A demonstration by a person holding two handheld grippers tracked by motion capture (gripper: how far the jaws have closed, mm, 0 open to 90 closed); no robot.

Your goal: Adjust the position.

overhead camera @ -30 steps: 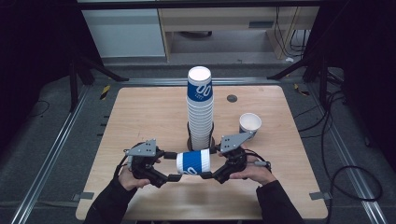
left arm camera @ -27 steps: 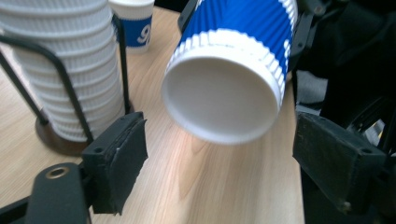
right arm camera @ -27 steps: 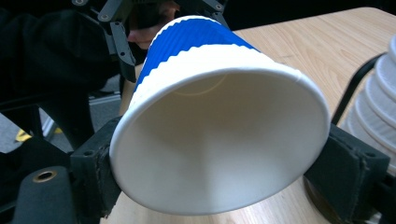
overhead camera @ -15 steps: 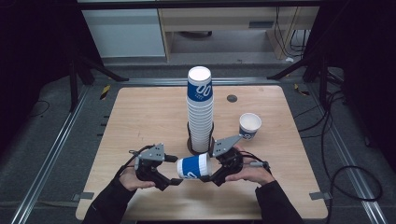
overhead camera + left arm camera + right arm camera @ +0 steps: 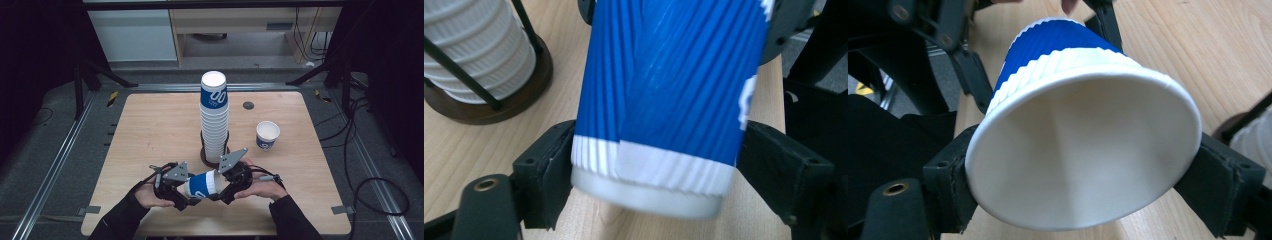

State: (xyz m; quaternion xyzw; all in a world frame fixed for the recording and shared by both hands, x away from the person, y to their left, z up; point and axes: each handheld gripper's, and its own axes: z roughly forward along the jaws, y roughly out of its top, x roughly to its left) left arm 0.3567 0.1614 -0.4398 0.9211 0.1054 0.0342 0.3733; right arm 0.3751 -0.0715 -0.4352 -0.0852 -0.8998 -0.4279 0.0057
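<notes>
A blue and white ribbed paper cup point(image 5: 202, 184) lies on its side in the air just above the table's near edge, held between both grippers. My left gripper point(image 5: 188, 190) has just been closing on the cup's narrow base point(image 5: 649, 190), and its pads point(image 5: 549, 170) now sit against both sides of it. My right gripper point(image 5: 220, 186) is shut on the cup's wide mouth point(image 5: 1083, 165), with a pad point(image 5: 1220, 185) pressed on each side of the rim. The open mouth faces the right gripper's camera.
A tall stack of the same cups point(image 5: 214, 115) stands in a dark wire holder point(image 5: 205, 159) just beyond the grippers. One upright cup point(image 5: 267, 135) stands at the right of the wooden table point(image 5: 150, 130). A small dark disc point(image 5: 248, 105) lies farther back.
Both hands have come toward the table's near edge and sunk a little, carrying the cup between them. The stack and the lone cup have not moved.
</notes>
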